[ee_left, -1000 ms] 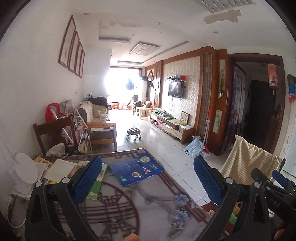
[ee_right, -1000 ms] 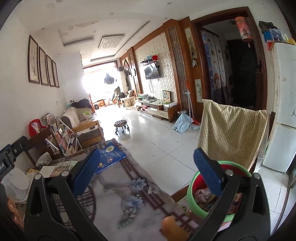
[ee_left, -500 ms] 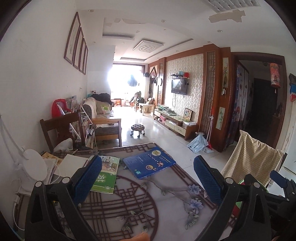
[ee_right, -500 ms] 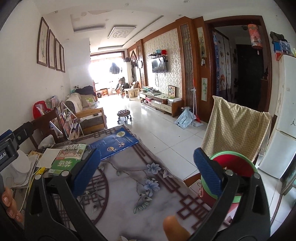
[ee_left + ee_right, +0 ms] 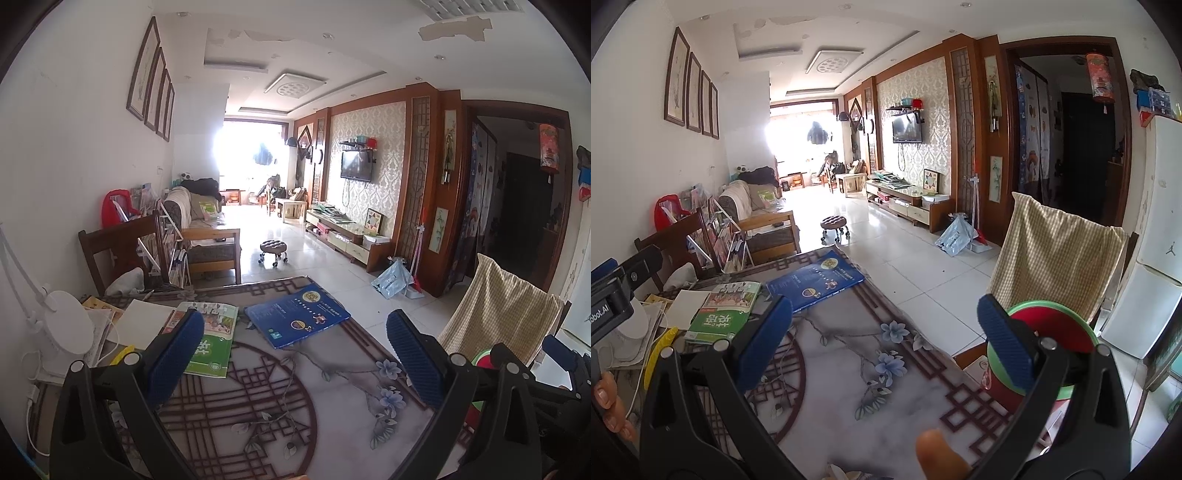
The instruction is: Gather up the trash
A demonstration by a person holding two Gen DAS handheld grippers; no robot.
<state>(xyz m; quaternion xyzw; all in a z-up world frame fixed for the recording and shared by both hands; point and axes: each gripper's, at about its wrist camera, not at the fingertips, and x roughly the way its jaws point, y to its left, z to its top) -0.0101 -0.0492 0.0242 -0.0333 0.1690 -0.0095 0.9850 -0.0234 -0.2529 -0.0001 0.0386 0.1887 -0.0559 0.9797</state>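
A green-rimmed bin with a red inside (image 5: 1052, 332) stands off the table's right edge, behind my right finger pad (image 5: 1004, 343); its contents are hidden. In the left wrist view only a sliver of the bin (image 5: 484, 358) shows. My left gripper (image 5: 295, 358) is open above the patterned table cover (image 5: 277, 406), nothing between its blue pads. My right gripper (image 5: 884, 343) is also open and holds nothing. A pale scrap (image 5: 838, 472) peeks in at the bottom edge; I cannot tell what it is.
A green book (image 5: 727, 310), a blue book (image 5: 816, 280), white paper (image 5: 144, 321) and a white lamp (image 5: 70, 328) lie at the table's far left. A chair draped in checked cloth (image 5: 1056, 258) stands behind the bin, a white fridge (image 5: 1156, 240) at right. A fingertip (image 5: 938, 454) shows below.
Both views have pulled back and levelled, so more of the table and books shows. The bin's contents, visible a second ago in the right wrist view, are now out of sight.
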